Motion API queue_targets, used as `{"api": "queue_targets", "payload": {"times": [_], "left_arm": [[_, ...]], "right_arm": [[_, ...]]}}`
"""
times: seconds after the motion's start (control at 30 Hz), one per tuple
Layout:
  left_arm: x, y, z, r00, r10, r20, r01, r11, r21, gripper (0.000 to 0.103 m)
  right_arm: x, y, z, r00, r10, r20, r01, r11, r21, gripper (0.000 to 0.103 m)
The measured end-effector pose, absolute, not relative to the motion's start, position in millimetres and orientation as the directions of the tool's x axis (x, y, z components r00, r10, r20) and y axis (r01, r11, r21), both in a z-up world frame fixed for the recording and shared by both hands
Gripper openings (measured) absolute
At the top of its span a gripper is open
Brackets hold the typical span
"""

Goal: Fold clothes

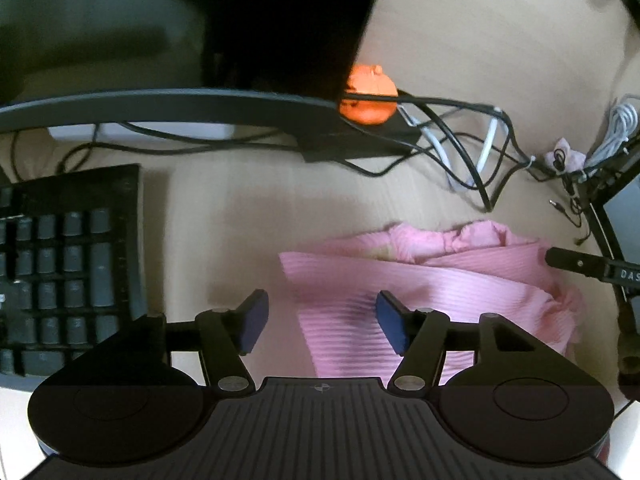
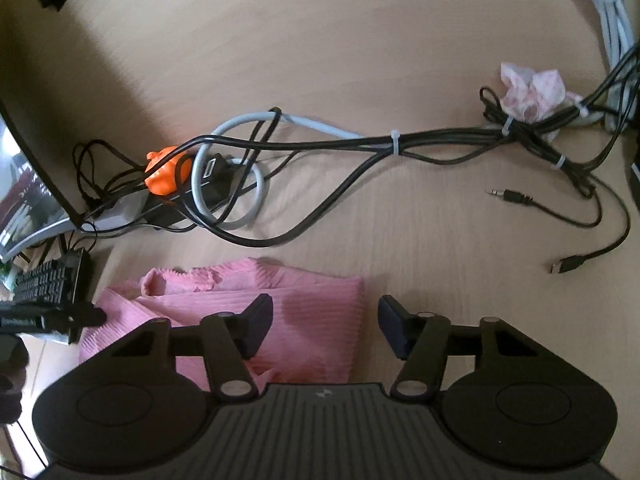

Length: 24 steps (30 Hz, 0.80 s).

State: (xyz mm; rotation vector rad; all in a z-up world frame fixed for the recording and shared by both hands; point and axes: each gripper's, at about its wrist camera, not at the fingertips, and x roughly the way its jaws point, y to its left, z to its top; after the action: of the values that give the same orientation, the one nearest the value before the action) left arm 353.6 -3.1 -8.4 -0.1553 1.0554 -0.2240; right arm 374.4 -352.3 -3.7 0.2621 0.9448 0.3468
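left tool nearest the lens, fingers spread wide, nothing between the blue pads. pink ribbed garment lies on the desk just ahead and to the right; its left edge falls in the gap between the fingers, right pad over the cloth, left pad over bare desk. can't tell if either pad touches the fabric. garment looks partly folded, with a bunched, ruffled bit along the far edge.

right tool also spread apart, holding nothing. same pink garment sits ahead and left of it: left finger over the cloth, right finger over bare desk, the garment's right edge between the two. left tool's tip shows at the left frame edge, by the garment's left side.

black keyboard left of the garment, apart from it. monitor base and dark screen beyond. orange toy on a black hub behind the garment, tangled in black and grey cables. crumpled pink-white tissue far right among zip-tied cables. loose audio jack and usb plug lie on the desk right of the garment, well apart from it. blurry overall.
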Motion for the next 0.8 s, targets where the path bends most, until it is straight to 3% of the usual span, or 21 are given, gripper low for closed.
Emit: {"api": "queue_targets", "payload": {"times": [0.07, 0.23, 0.33, 0.43, 0.5, 0.63, 0.8], "left_arm": [[357, -6, -12, 0.473, -0.261, -0.842, 0.108, 0.965, -0.239, 0.064], [364, -15, -20, 0.48, -0.275, -0.833, 0.121, 0.961, -0.248, 0.063], [367, -19, -20, 0.481, -0.301, -0.823, 0.143, 0.954, -0.265, 0.051], [365, -21, -14, 0.49, -0.331, -0.807, 0.186, 0.943, -0.274, 0.043], [361, -20, -9, 0.498, -0.34, -0.798, 0.213, 0.94, -0.268, 0.043], [362, -15, -12, 0.484, -0.316, -0.816, 0.2, 0.948, -0.248, 0.059], [365, -17, -19, 0.465, -0.324, -0.824, 0.186, 0.946, -0.267, 0.06]], "right_arm": [[378, -351, -8, 0.534, 0.405, -0.742, -0.164, 0.911, 0.379, 0.048], [386, -341, -12, 0.531, 0.43, -0.73, -0.183, 0.9, 0.397, 0.046], [388, -332, -14, 0.508, 0.459, -0.728, -0.217, 0.887, 0.408, 0.036], [384, -324, -11, 0.504, 0.455, -0.734, -0.259, 0.891, 0.374, 0.035], [382, -323, -9, 0.505, 0.449, -0.737, -0.272, 0.893, 0.358, 0.035], [381, -326, -8, 0.517, 0.417, -0.748, -0.272, 0.908, 0.318, 0.035], [383, -327, -11, 0.509, 0.434, -0.744, -0.268, 0.901, 0.342, 0.035]]}}
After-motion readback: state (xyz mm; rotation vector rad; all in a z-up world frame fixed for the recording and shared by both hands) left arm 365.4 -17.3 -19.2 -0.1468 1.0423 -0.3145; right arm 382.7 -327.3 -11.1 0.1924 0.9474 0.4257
